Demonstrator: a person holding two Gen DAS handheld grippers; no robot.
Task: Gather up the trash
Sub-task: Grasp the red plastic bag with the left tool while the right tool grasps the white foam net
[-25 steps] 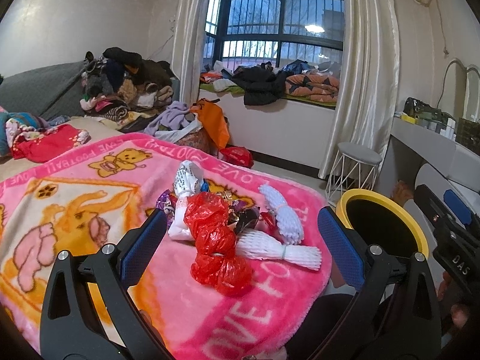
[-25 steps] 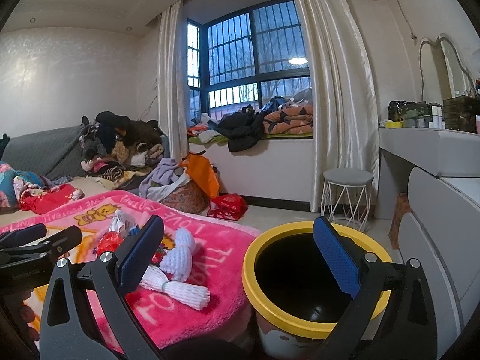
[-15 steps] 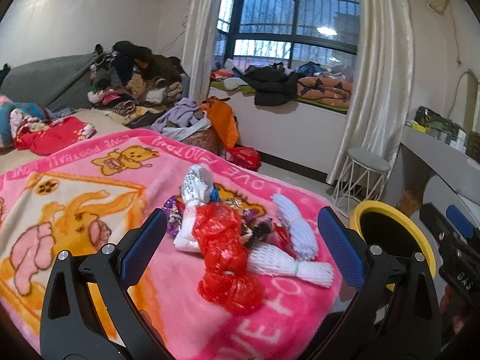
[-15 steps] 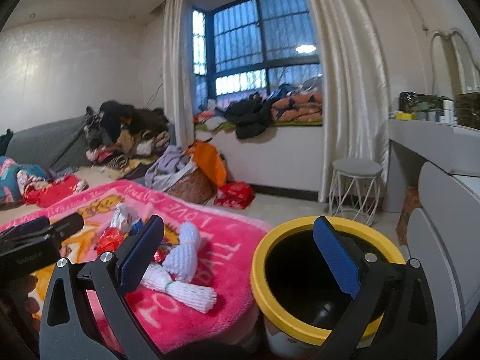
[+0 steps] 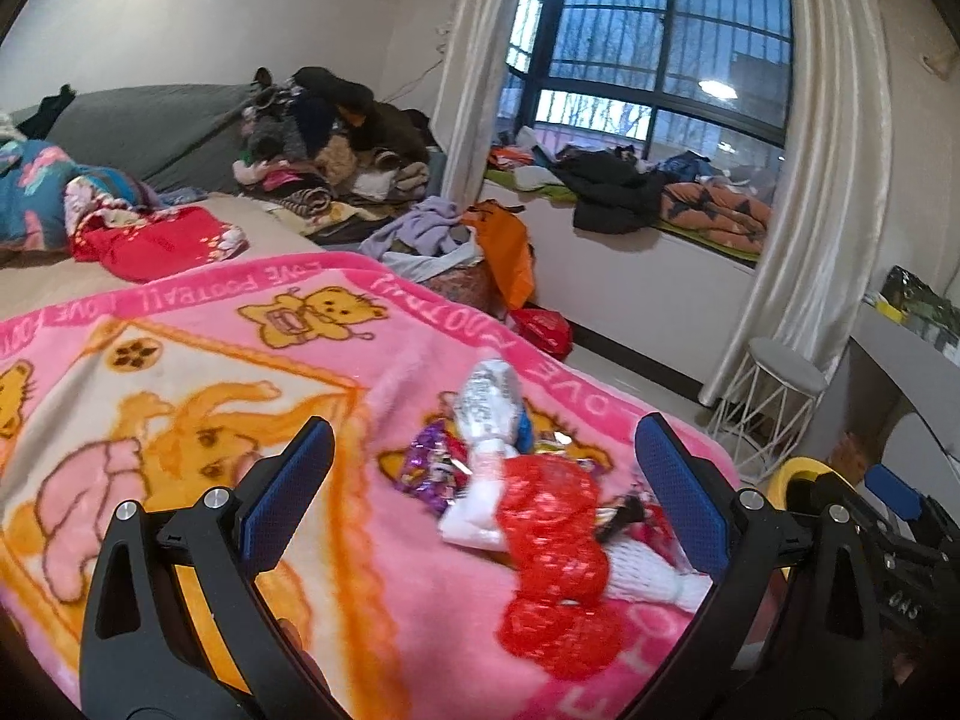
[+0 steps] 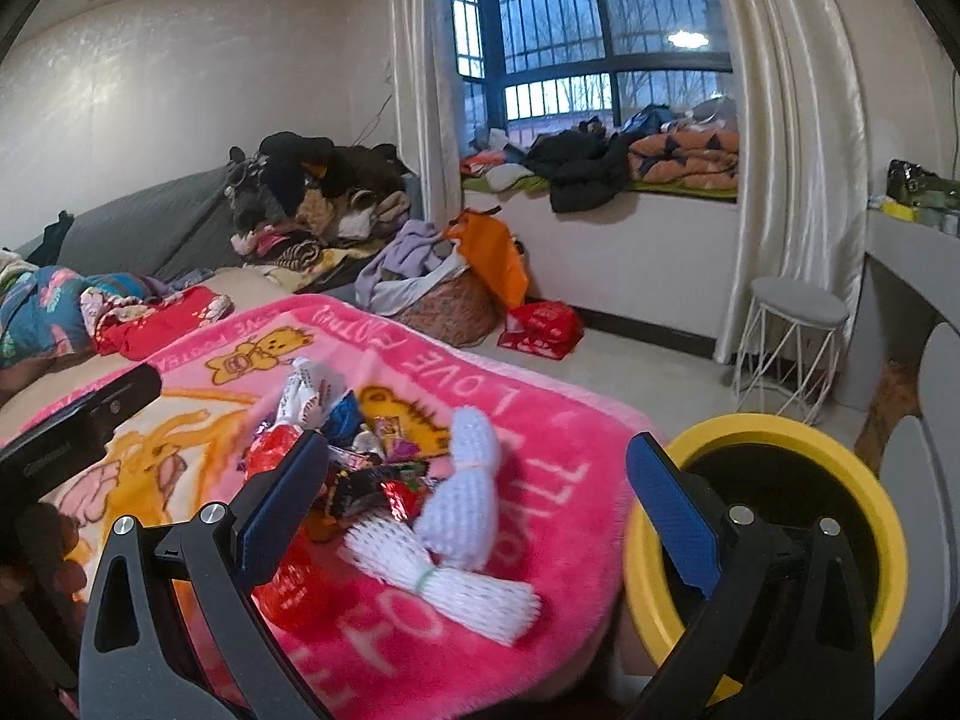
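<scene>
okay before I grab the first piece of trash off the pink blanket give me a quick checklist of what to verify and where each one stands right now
1. Left gripper jaws open and empty: ok.
2. Right gripper jaws open and empty: ok.
3. Trash in view: red plastic bag, white foam nets and snack wrappers lie on the pink blanket: ok.
4. Yellow-rimmed bin open, beside the bed: ok.
5. Bin contents: dark inside, cannot tell.
6. Red bag free of the foam net under it: they touch, cannot tell.
</scene>
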